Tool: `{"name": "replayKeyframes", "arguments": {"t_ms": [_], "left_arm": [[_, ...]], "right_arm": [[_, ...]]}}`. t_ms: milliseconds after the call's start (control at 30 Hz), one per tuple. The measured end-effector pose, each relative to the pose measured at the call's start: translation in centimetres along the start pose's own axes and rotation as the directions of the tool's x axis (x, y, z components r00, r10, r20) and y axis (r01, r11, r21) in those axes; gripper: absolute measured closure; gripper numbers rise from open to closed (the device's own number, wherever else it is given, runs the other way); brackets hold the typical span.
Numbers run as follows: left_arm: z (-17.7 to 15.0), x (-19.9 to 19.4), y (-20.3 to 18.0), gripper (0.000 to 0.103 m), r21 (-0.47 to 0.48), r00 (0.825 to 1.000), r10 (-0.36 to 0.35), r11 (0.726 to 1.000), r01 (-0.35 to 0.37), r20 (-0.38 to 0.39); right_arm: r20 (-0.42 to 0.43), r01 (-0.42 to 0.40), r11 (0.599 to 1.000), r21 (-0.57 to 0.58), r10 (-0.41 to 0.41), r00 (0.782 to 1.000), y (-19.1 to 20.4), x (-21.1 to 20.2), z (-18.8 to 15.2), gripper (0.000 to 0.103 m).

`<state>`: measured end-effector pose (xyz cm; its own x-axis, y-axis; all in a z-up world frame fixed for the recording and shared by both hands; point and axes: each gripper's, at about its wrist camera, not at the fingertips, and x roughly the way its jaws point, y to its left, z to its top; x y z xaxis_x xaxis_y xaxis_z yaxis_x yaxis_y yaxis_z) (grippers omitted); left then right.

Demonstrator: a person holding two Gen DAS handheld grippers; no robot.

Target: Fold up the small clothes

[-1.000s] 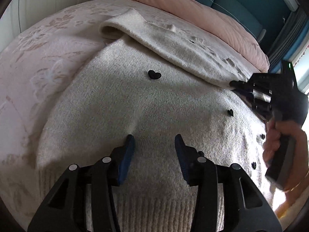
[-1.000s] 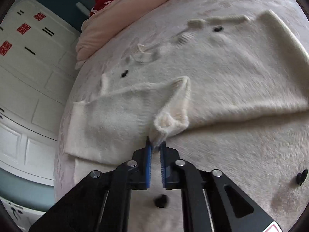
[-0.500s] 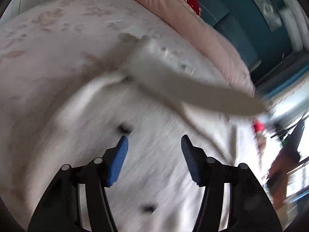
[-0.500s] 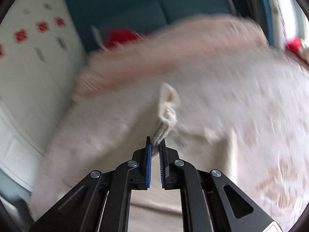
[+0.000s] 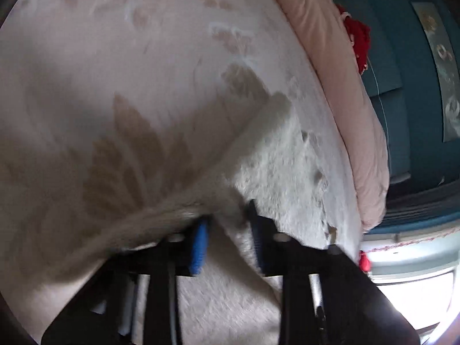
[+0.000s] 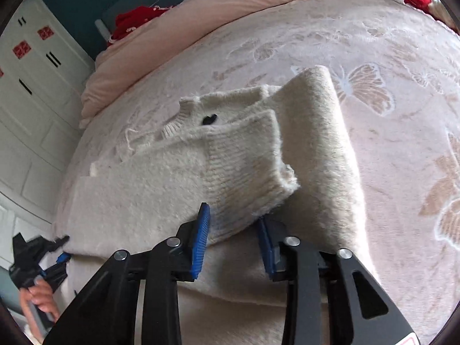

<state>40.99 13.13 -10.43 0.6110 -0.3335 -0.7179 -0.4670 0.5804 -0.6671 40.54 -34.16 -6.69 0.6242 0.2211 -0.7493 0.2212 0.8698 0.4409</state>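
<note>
A cream knit sweater (image 6: 143,189) with a black heart (image 6: 209,119) lies on the bed, one side folded over. Its sleeve cuff (image 6: 244,178) rests on the body, across the tips of my right gripper (image 6: 233,221), whose jaws stand apart without pressing it. In the left wrist view, my left gripper (image 5: 227,238) is closing on a raised edge of the sweater (image 5: 287,166), and cloth fills the gap between its pads. The right wrist view shows that left gripper (image 6: 61,247) at the sweater's left edge, held by a hand (image 6: 40,302).
The sweater lies on a pale bedspread (image 6: 388,143) with butterfly and leaf patterns. A pink duvet (image 6: 230,8) and a red item (image 6: 135,20) lie at the head of the bed. A white wardrobe (image 6: 34,86) stands to the left.
My right gripper carried the cuff over the sweater's body and its jaws have come apart. My left gripper swung off the body to the sweater's edge and narrowed onto it.
</note>
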Motion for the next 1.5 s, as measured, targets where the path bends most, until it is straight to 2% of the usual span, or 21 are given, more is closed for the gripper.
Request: {"name": "replayKeyframes", "arguments": {"t_ms": [167,300,433,500,600,633,700,767,833,900,967,1033,1067,1100,1133,1200,1267,1300,1367,1400,1500], "left_arm": [[0.1,-1.7,-1.2,0.093,0.129,0.995,-0.004,0.992,-0.009,0.103],[-0.2,0.3,1.4,0.095,0.148,0.994,0.056,0.987,-0.069,0.092],[-0.8,0.0,1.2,0.094,0.226,0.991,0.044,0.972,-0.072,0.127],[-0.8,0.3,1.4,0.094,0.233,0.991,0.036,0.970,-0.066,0.129],[-1.2,0.4,0.9,0.094,0.270,0.988,0.048,0.959,-0.086,0.146],[-1.2,0.2,0.4,0.092,0.272,0.990,0.047,0.959,-0.082,0.134],[-1.3,-1.0,0.1,0.086,0.256,0.996,0.012,0.966,-0.035,0.091],[-1.2,-3.6,0.2,0.071,0.263,0.996,-0.039,0.965,0.017,0.081],[-0.6,-6.0,-0.3,0.045,0.295,0.987,-0.037,0.956,-0.011,0.158],[0.5,-6.1,-1.5,0.031,0.310,0.981,-0.014,0.950,-0.047,0.193],[1.8,-4.3,-2.6,0.026,0.314,0.985,0.031,0.946,-0.083,0.167],[3.1,-0.3,-3.4,0.026,0.305,0.992,0.106,0.945,-0.122,0.070],[3.2,0.7,-3.2,0.027,0.298,0.992,0.121,0.946,-0.125,0.031],[3.4,2.7,-3.0,0.036,0.283,0.989,0.144,0.951,-0.128,-0.037],[3.4,3.5,-3.0,0.056,0.280,0.985,0.170,0.947,-0.155,-0.029],[4.0,3.2,-3.9,0.094,0.317,0.990,0.141,0.938,-0.138,0.015],[4.7,2.4,-4.1,0.095,0.303,0.993,0.112,0.946,-0.119,0.039],[4.9,2.0,-4.0,0.101,0.303,0.992,0.110,0.945,-0.125,0.067],[5.4,2.2,-3.0,0.103,0.309,0.970,0.203,0.921,-0.236,0.134],[5.6,3.1,-1.7,0.103,0.296,0.961,0.255,0.914,-0.277,0.111],[5.3,1.7,-0.6,0.103,0.286,0.974,0.203,0.932,-0.223,0.099]], "right_arm": [[0.197,-0.129,0.992,-0.014,0.129,0.972,1.1,-5.8,0.4,0.096],[-0.015,-0.005,0.999,0.036,0.006,1.000,-2.9,0.2,-2.9,0.097],[0.078,-0.082,0.994,0.077,0.076,0.994,-2.8,-1.9,-2.5,0.097],[0.056,-0.001,1.000,0.017,0.000,0.998,-2.5,-1.0,-2.8,0.096],[0.035,-0.012,0.999,0.033,0.011,0.999,-2.6,-1.5,-2.9,0.094],[0.042,-0.002,0.999,0.038,0.000,0.999,-2.3,-2.4,-2.8,0.086],[0.087,0.012,1.000,0.010,-0.013,0.996,-2.0,-5.1,-3.0,0.074],[0.138,0.063,0.998,-0.010,-0.061,0.989,-2.4,-6.9,-3.0,0.042],[0.164,0.125,0.992,-0.021,-0.120,0.979,-3.2,-7.2,-2.3,0.035],[0.118,0.161,0.987,0.023,-0.163,0.980,-4.6,-6.0,-1.0,0.034],[0.062,0.144,0.986,0.078,-0.149,0.987,-5.6,-4.3,0.1,0.032],[0.013,0.085,0.982,0.167,-0.089,0.996,-6.9,-2.0,0.9,0.032],[-0.004,0.059,0.980,0.190,-0.059,0.998,-7.0,-1.2,1.1,0.039],[-0.009,0.035,0.982,0.185,-0.034,0.999,-6.6,-0.5,1.4,0.059],[-0.017,0.049,0.985,0.163,-0.046,0.999,-6.0,-0.3,1.8,0.088],[0.078,0.001,0.992,0.126,-0.011,0.997,-4.7,-2.4,2.6,0.089],[0.148,-0.025,0.995,0.094,0.010,0.989,-4.2,-4.4,2.7,0.090],[0.154,0.029,0.998,0.062,-0.038,0.987,-4.4,-4.2,2.2,0.090],[0.033,0.120,0.991,0.061,-0.122,0.992,-6.2,-0.8,1.1,0.089],[-0.020,0.111,0.991,0.078,-0.110,0.994,-7.2,0.7,0.3,0.088],[0.042,0.063,0.984,0.166,-0.071,0.997,-7.0,-2.3,0.6,0.074]]}}
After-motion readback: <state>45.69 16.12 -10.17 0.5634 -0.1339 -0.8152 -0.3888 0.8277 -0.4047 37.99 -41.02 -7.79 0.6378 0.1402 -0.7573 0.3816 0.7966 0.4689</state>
